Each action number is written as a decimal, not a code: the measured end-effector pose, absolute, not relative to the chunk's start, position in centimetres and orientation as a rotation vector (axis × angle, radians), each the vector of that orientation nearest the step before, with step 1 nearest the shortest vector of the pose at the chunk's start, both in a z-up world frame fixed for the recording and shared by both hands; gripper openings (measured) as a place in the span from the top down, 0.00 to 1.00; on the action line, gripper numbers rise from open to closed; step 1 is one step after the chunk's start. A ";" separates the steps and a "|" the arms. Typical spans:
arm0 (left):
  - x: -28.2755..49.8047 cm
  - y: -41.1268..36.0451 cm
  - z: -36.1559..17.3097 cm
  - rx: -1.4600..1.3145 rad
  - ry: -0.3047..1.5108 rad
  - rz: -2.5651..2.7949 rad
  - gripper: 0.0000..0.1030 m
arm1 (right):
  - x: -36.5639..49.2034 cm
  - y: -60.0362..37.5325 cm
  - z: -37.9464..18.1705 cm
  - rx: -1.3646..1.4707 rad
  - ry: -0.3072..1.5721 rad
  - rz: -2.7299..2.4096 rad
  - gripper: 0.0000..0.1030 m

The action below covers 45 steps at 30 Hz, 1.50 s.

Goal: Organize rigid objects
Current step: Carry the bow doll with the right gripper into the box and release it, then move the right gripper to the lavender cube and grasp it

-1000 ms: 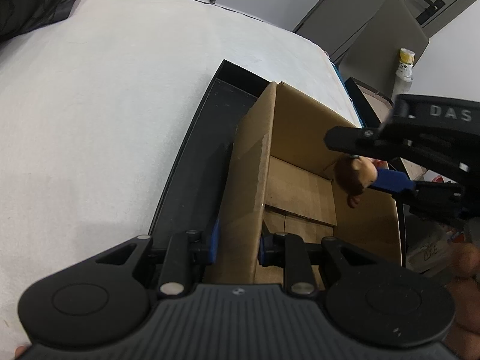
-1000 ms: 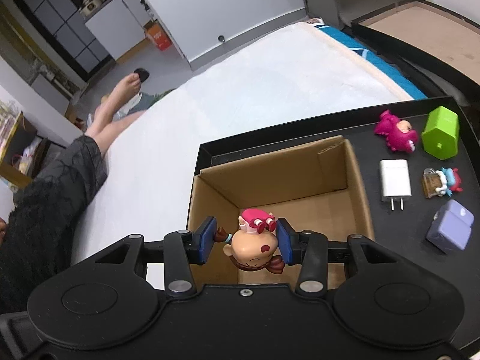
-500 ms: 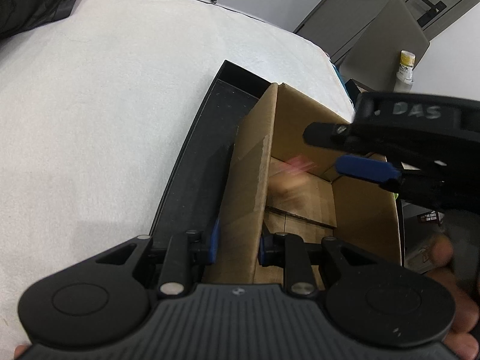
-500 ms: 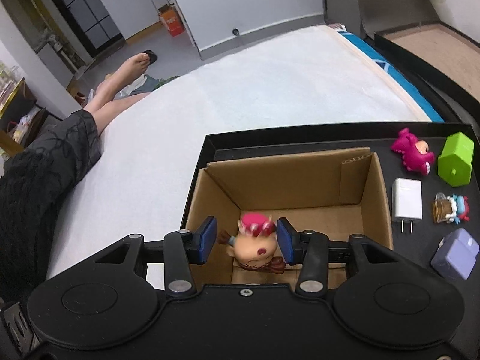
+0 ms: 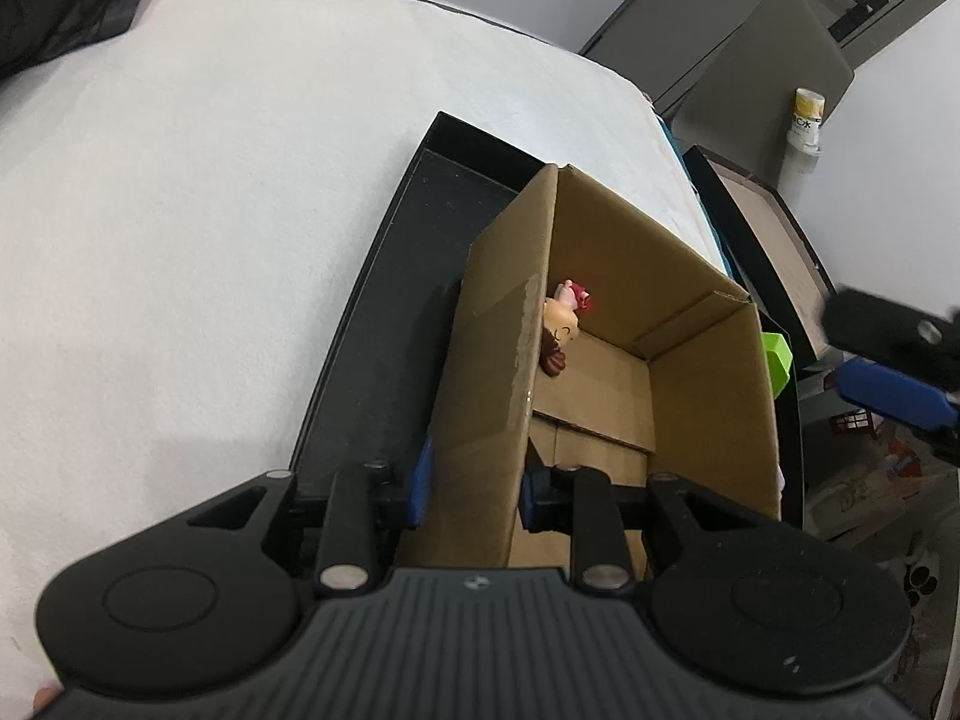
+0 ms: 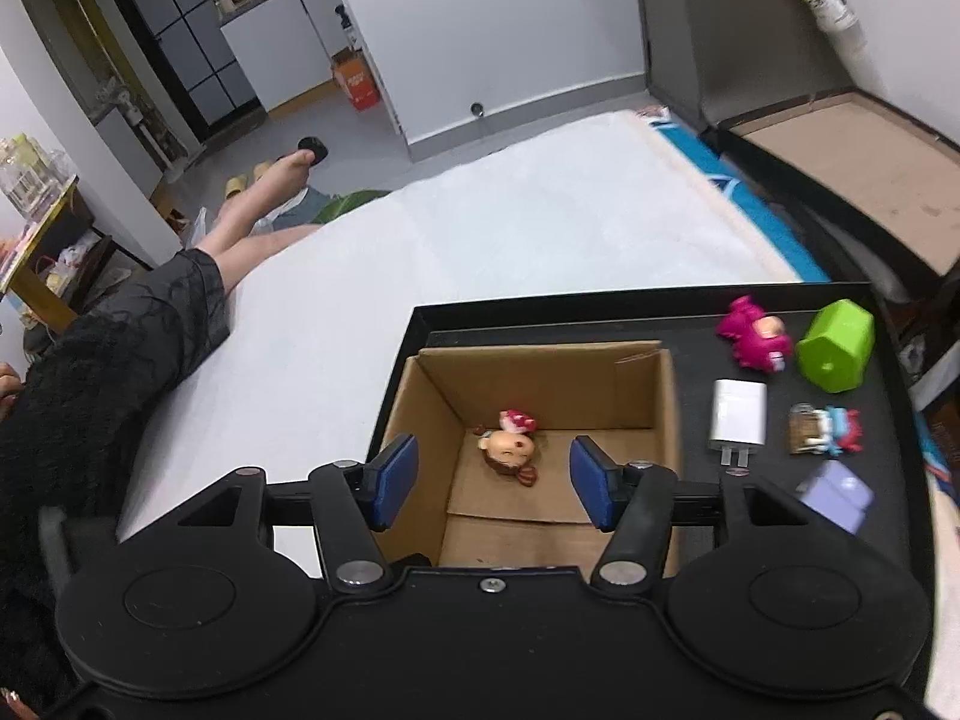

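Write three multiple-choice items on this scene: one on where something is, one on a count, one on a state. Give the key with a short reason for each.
1. Where is the doll figure with the pink bow?
A. on the floor of the cardboard box
B. on the black tray beside the charger
C. between the right gripper's pads

2. How many objects lie on the tray outside the box?
A. three
B. five
C. seven

3. What is the left gripper doing?
A. hanging open above the tray
B. holding the green block
C. clamped on the box wall

Key: 1 A, it lies on the box floor, clear of the opening right gripper. 2 B, five lie right of the box. 3 C, its pads pinch the near wall.
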State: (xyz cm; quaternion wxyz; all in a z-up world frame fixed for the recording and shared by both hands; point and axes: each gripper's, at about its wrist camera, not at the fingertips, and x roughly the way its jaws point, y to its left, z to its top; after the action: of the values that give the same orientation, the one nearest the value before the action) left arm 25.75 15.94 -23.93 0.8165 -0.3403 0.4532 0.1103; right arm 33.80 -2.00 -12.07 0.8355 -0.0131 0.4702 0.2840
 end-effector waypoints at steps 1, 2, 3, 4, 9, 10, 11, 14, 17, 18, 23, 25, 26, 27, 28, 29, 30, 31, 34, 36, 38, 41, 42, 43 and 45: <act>25.6 15.9 -23.8 -0.726 0.963 0.237 0.75 | 33.7 -2.6 -11.7 -0.026 0.991 0.596 0.44; 25.5 15.9 -23.5 -0.727 0.951 0.233 0.75 | 33.7 -3.2 -11.4 -0.024 0.989 0.591 0.44; 25.3 15.9 -23.3 -0.724 0.945 0.229 0.75 | 33.7 -3.8 -11.0 -0.022 0.987 0.586 0.43; 25.2 15.8 -23.2 -0.720 0.942 0.227 0.75 | 33.6 -4.4 -10.8 -0.022 0.986 0.583 0.41; 24.4 15.7 -23.0 -0.723 0.946 0.233 0.75 | 32.9 -6.8 -10.1 -0.023 0.981 0.570 0.38; 24.1 15.7 -22.9 -0.715 0.940 0.237 0.75 | 32.9 -7.3 -10.1 -0.025 0.980 0.562 0.38; 24.0 15.6 -22.8 -0.709 0.938 0.239 0.75 | 32.8 -7.7 -10.1 -0.025 0.979 0.555 0.38; 23.2 15.2 -23.1 -0.719 0.954 0.241 0.75 | 32.8 -9.1 -10.2 -0.016 0.979 0.532 0.38; 23.0 14.4 -23.6 -0.703 0.980 0.224 0.75 | 33.1 -10.3 -10.4 -0.003 0.980 0.505 0.38; 23.0 14.3 -23.6 -0.699 0.984 0.229 0.75 | 33.2 -10.7 -10.5 -0.002 0.981 0.495 0.38; 23.1 14.5 -23.8 -0.721 0.978 0.231 0.75 | 34.1 -12.3 -11.6 0.005 0.994 0.446 0.38; 23.1 14.4 -23.8 -0.718 0.975 0.231 0.75 | 34.5 -12.7 -12.2 0.007 1.004 0.425 0.37; 23.0 14.4 -23.9 -0.722 0.972 0.233 0.75 | 34.8 -12.9 -12.6 0.009 1.009 0.413 0.36; 23.0 14.4 -24.0 -0.729 0.970 0.236 0.75 | 35.0 -13.1 -12.9 0.010 1.014 0.403 0.36; 22.9 14.4 -24.1 -0.735 0.968 0.237 0.75 | 35.3 -13.3 -13.3 0.010 1.020 0.393 0.36; 22.9 14.4 -24.1 -0.739 0.966 0.238 0.75 | 35.6 -13.5 -13.7 0.010 1.027 0.383 0.36; 22.8 14.4 -24.1 -0.740 0.965 0.238 0.75 | 35.8 -13.6 -14.1 0.013 1.034 0.374 0.36; 22.8 14.4 -24.1 -0.743 0.963 0.239 0.75 | 36.2 -13.8 -14.5 0.015 1.041 0.361 0.36; 22.9 14.4 -24.1 -0.751 0.962 0.242 0.75 | 36.9 -14.2 -15.6 0.019 1.056 0.336 0.36; 22.9 14.4 -24.2 -0.754 0.958 0.246 0.75 | 37.4 -14.3 -16.4 0.022 1.067 0.322 0.36; 22.8 14.4 -24.2 -0.755 0.953 0.251 0.75 | 37.9 -14.3 -17.1 0.021 1.075 0.308 0.36; 22.5 14.4 -24.1 -0.766 0.943 0.260 0.75 | 38.6 -14.1 -18.3 0.020 1.088 0.279 0.36; 22.4 14.5 -24.1 -0.766 0.939 0.264 0.75 | 38.8 -14.1 -18.7 0.021 1.094 0.270 0.36; 22.3 14.5 -24.1 -0.768 0.935 0.268 0.75 | 39.0 -14.0 -19.2 0.024 1.100 0.259 0.36; 22.2 14.6 -24.0 -0.769 0.930 0.274 0.75 | 39.5 -14.1 -20.2 0.054 1.117 0.225 0.36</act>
State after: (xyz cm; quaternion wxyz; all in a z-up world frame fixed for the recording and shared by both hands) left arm 22.23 14.59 -23.99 0.8146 -0.3606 0.4358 0.1285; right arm 39.54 -14.05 -20.15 0.8418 0.0257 0.5285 0.1065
